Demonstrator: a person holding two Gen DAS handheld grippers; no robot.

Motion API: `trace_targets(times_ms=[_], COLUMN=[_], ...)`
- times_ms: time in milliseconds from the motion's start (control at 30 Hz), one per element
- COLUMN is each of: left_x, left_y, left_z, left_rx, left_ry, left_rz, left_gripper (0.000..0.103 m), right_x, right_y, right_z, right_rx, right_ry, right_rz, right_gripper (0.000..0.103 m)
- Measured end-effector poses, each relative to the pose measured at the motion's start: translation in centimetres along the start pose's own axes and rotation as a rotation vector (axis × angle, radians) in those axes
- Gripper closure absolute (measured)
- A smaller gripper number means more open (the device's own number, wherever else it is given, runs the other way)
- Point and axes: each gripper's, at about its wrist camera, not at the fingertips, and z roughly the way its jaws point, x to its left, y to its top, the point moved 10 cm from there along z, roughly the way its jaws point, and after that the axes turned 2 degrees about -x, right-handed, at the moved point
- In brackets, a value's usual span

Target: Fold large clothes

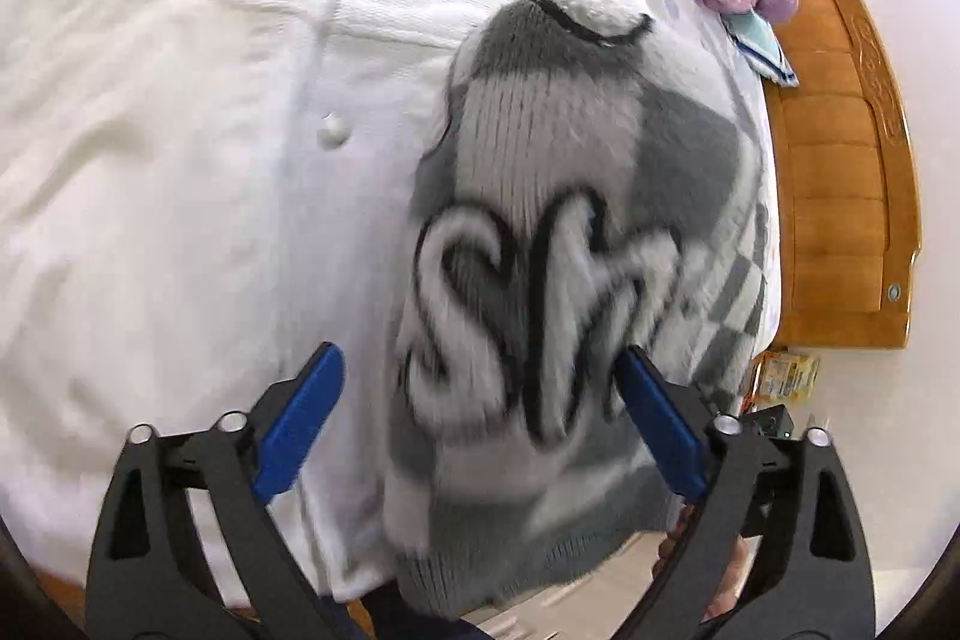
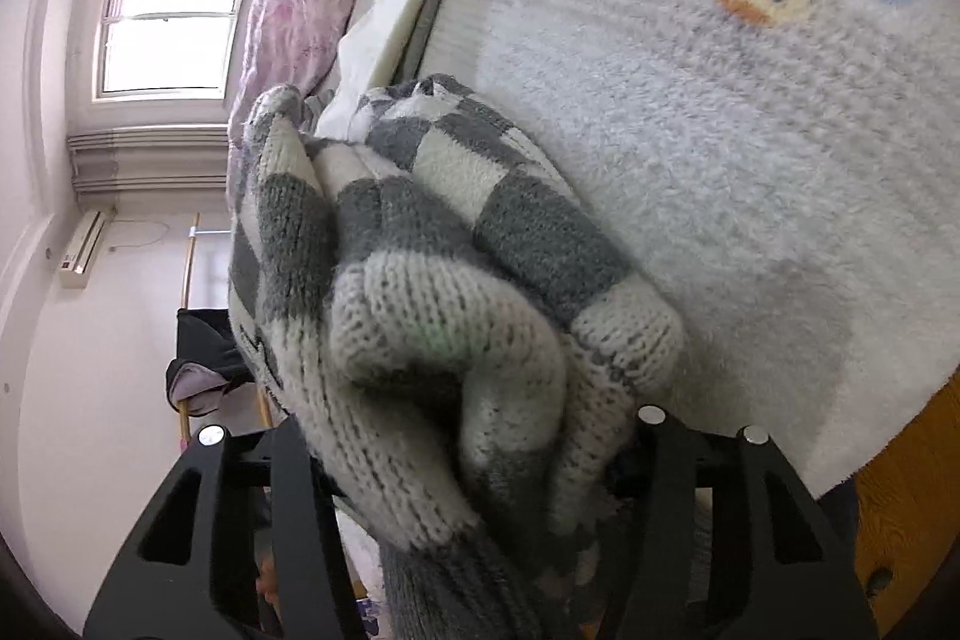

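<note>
- A white buttoned garment (image 1: 180, 130) is spread over the bed, filling most of the left wrist view.
- A grey-and-white checked knit sweater (image 1: 558, 232) lies over it, long axis running away from the left gripper (image 1: 480, 388), towards a wooden headboard (image 1: 840, 160).
- The left gripper's blue fingers (image 1: 300, 418) stand wide apart, empty, straddling the sweater's near end.
- The right gripper (image 2: 474, 460) is nearer: sweater fabric is bunched between its jaws, seemingly clamped, beside a fluffy patterned blanket (image 2: 720, 130).

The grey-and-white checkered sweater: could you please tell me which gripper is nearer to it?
Right. The right gripper has the checkered sweater bunched between its fingers; the left gripper is open, the sweater hanging just ahead.
</note>
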Motion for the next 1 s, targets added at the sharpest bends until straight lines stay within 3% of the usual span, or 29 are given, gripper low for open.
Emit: trace_targets(times_ms=[100,167,333,433,533,633,800,900,1000], left_x=[-0.9,-0.8,-1.5,-1.8,-1.6,-2.1,-3.6,-5.9,-9.2], left_y=[1.0,1.4,0.5,1.1,1.4,1.5,1.4,0.7,-0.6], left_z=[2.3,2.3,4.2,4.3,4.8,4.4,2.3,0.7,-0.7], left_rx=[0.045,0.065,0.07,-0.006,-0.032,-0.075,-0.153,-0.22,-0.279], left_ry=[-0.056,-0.087,-0.215,-0.191,-0.212,-0.148,-0.041,-0.025,-0.051], left_rz=[0.06,0.039,-0.157,-0.107,-0.146,-0.075,0.018,0.028,-0.005], left_gripper=[0.004,0.004,0.004,0.004,0.004,0.006,0.028,0.031,0.031], right_x=[-0.5,-0.4,-0.4,-0.5,-0.5,-0.3,2.4,5.3,8.1], right_y=[0.5,0.5,0.6,0.5,0.1,0.3,0.4,1.2,3.2], right_z=[0.5,0.9,1.4,1.2,0.9,1.0,0.2,-1.5,-4.0], right_rx=[0.011,0.019,0.034,0.039,0.045,0.041,0.054,0.057,0.043], right_ry=[-0.022,-0.053,-0.1,-0.115,-0.131,-0.157,-0.25,-0.266,-0.222], right_rz=[0.022,0.02,0.039,0.045,0.037,0.018,-0.145,-0.278,-0.354], right_gripper=[0.051,0.048,0.044,0.044,0.043,0.043,0.055,0.058,0.059])
